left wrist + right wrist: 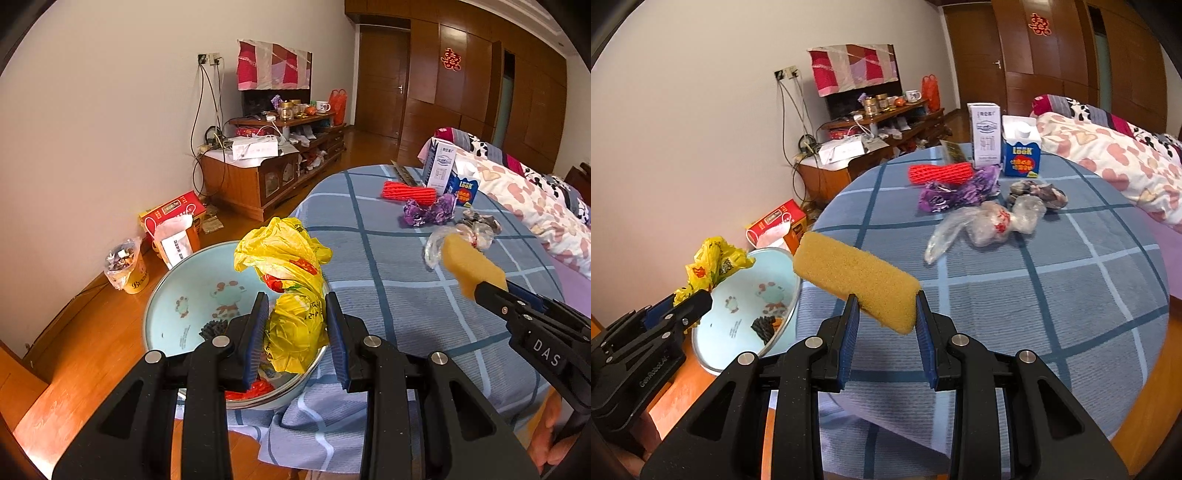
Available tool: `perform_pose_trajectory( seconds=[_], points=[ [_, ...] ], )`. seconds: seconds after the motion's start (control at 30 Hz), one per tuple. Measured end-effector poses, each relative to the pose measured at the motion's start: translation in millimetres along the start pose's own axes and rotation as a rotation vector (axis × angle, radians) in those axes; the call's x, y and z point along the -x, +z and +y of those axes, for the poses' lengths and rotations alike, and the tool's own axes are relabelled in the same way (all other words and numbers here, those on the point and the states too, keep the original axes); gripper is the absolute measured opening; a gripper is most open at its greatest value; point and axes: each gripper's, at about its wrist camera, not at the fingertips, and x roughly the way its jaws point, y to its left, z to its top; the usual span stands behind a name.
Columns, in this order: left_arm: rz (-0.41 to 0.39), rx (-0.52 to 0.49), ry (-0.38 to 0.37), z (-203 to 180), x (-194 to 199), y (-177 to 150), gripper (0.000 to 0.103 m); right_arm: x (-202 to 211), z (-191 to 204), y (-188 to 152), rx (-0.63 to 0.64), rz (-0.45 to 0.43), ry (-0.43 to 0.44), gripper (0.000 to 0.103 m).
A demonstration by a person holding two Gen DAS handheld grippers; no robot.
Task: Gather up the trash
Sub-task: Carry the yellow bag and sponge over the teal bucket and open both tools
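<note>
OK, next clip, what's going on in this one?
A person with a tool in each hand is clearing trash off a round table. The left tool is shut on a yellow bag, held over a pale blue basin that already has some scraps in it. The right tool is shut on a sponge, held above the table beside the basin. A clear bag, purple wrapper, red netting and two cartons are on the table.

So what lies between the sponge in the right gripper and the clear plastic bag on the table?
Only bare checked tablecloth between the sponge and the clear bag, seen in the right wrist view.
</note>
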Motion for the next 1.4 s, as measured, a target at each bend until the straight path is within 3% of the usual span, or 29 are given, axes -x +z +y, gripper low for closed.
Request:
perform_pose_trajectory(
  seconds=[1.4],
  points=[
    [-0.005,0.098,0.1,60.0,-1.9,3.6,0.032,-25.7,84.1,18.6,0.135,0.0,0.104,0.032]
  ],
)
